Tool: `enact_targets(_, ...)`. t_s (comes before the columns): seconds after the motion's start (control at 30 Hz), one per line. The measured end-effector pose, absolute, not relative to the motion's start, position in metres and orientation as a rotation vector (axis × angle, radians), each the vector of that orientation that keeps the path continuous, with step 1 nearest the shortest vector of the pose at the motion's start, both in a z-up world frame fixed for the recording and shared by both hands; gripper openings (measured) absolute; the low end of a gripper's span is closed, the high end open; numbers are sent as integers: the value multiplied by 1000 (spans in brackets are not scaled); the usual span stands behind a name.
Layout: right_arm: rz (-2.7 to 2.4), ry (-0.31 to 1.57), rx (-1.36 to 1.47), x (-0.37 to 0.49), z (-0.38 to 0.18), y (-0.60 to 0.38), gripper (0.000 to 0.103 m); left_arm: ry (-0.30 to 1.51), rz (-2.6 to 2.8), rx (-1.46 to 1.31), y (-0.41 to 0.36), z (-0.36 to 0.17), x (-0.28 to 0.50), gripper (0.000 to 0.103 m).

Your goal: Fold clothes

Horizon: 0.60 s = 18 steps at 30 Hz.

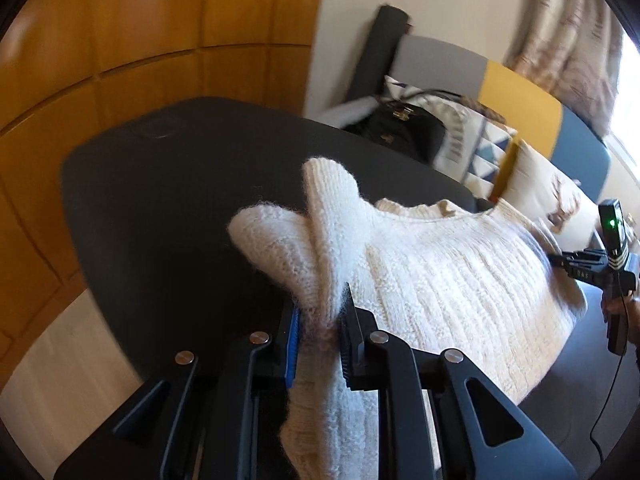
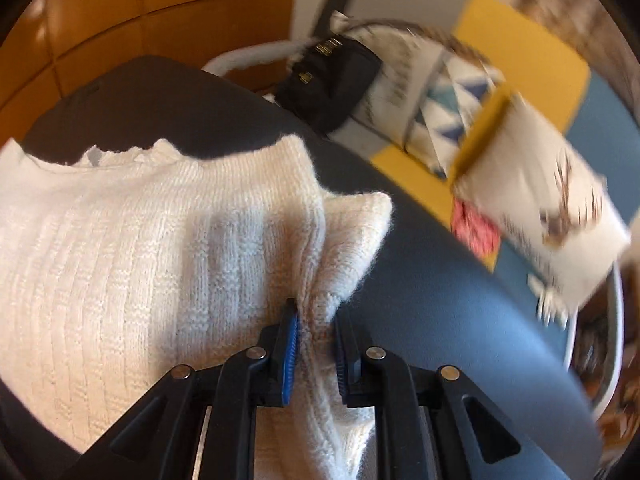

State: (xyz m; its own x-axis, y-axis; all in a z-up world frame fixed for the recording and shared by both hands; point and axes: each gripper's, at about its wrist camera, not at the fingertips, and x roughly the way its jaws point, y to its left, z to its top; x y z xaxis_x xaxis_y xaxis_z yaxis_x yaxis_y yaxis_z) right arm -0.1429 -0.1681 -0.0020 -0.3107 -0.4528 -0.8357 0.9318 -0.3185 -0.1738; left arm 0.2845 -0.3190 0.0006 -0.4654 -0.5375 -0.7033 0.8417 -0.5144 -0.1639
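Between both grippers' jaws, bunched folds of cream sweater (image 1: 420, 272) sit pinched.

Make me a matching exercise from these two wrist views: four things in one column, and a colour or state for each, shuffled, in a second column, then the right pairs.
Things:
1. sweater
2. handbag
3. table
4. left gripper

Colours or states:
A. black with gold fittings, on the sofa
B. shut on a bunched fold of knit
C. cream knit, spread on the table
D. dark, rounded top

Pairs: 1-C, 2-A, 3-D, 4-B
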Motion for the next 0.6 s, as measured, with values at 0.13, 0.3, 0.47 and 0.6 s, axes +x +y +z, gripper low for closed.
enact_targets(0.13,-1780,921,837,-141,-10,-210,15,829,-1961,836,-335,-29,301,18)
enact_targets(0.3,-1795,911,879,-151,-15,-225,17,944,-1950,832,-344,-41,304,19)
enact_targets(0.47,-1820,854,928,-155,-15,-218,21,803,-1941,907,-337,-33,292,24)
enact_targets(0.6,-1834,701,1057,-168,-10,-210,28,881,-1918,899,-337,-27,300,37)
